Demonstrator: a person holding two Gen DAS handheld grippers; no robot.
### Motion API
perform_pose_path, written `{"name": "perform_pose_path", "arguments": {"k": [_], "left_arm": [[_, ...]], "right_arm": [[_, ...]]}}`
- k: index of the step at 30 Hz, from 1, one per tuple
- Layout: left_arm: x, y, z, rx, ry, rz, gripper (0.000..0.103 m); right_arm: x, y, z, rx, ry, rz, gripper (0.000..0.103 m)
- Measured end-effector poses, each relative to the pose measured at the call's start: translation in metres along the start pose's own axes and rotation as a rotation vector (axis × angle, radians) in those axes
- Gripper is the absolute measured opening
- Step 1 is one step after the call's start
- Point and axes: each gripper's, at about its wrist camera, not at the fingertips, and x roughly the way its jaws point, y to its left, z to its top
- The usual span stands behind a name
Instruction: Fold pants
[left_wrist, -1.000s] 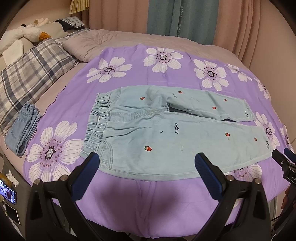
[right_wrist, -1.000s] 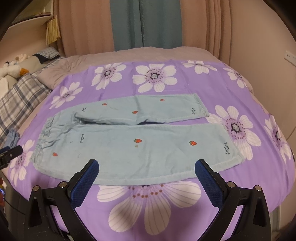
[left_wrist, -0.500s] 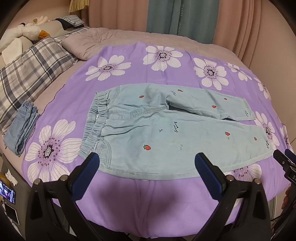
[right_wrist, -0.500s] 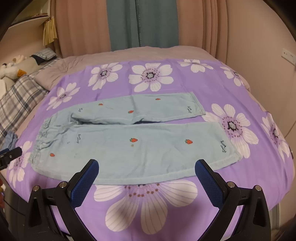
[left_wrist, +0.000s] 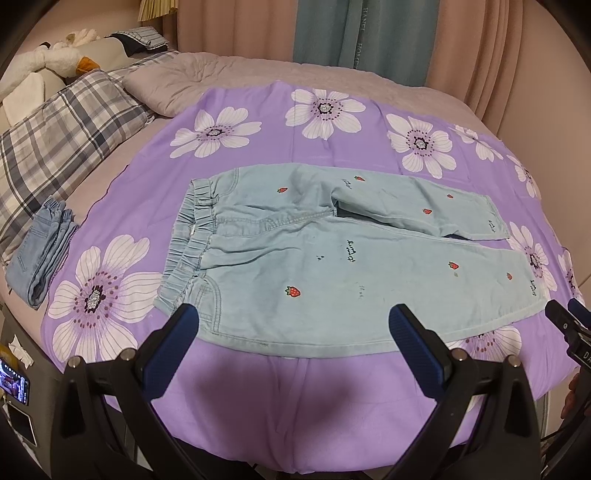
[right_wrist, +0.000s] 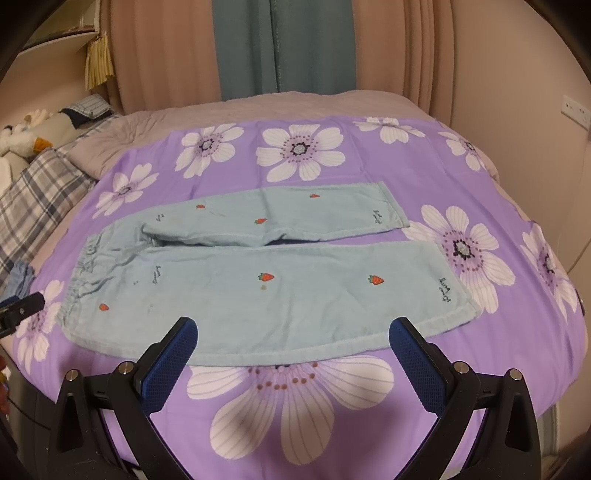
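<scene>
Light blue pants (left_wrist: 314, 266) with small red strawberries lie flat on the purple flowered sheet (left_wrist: 258, 147), waistband to the left, both legs running right. In the right wrist view the pants (right_wrist: 258, 288) show both leg hems at the right. My left gripper (left_wrist: 291, 325) is open and empty, just above the pants' near edge by the waist and hip. My right gripper (right_wrist: 291, 332) is open and empty, above the near leg's lower edge. The right gripper's tip (left_wrist: 569, 325) shows at the right edge of the left wrist view.
A folded pair of blue jeans (left_wrist: 40, 251) lies at the bed's left side next to a plaid pillow (left_wrist: 55, 140). Plush toys (left_wrist: 48, 62) sit at the head. Curtains (right_wrist: 280, 48) hang behind the bed. A phone (left_wrist: 14, 380) sits low at left.
Both grippers have drifted slightly; the pants sit a little lower and nearer in both views. The pants themselves have not moved. Both grippers stay open.
</scene>
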Motion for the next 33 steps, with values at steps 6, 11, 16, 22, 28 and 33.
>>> {"name": "perform_pose_path", "arguments": {"k": [6, 11, 16, 22, 28, 33], "left_arm": [[0.001, -0.001, -0.001, -0.002, 0.003, -0.002, 0.103], [0.002, -0.001, 0.000, -0.004, 0.004, -0.004, 0.103], [0.003, -0.001, 0.000, -0.011, 0.009, -0.008, 0.103], [0.003, -0.001, -0.001, -0.013, 0.009, -0.009, 0.103], [0.005, -0.001, -0.001, -0.023, 0.015, -0.014, 0.103], [0.023, 0.024, -0.002, -0.170, 0.047, -0.138, 0.103]], "right_arm": [[0.000, -0.001, -0.002, 0.001, -0.001, -0.002, 0.103], [0.000, -0.002, -0.003, 0.003, -0.002, -0.003, 0.103], [0.000, -0.003, -0.004, 0.003, -0.001, -0.003, 0.103], [0.000, -0.003, -0.003, 0.005, -0.002, -0.003, 0.103], [0.000, -0.004, -0.004, 0.004, -0.001, -0.005, 0.103], [0.002, -0.005, -0.006, -0.003, 0.002, -0.005, 0.103]]}}
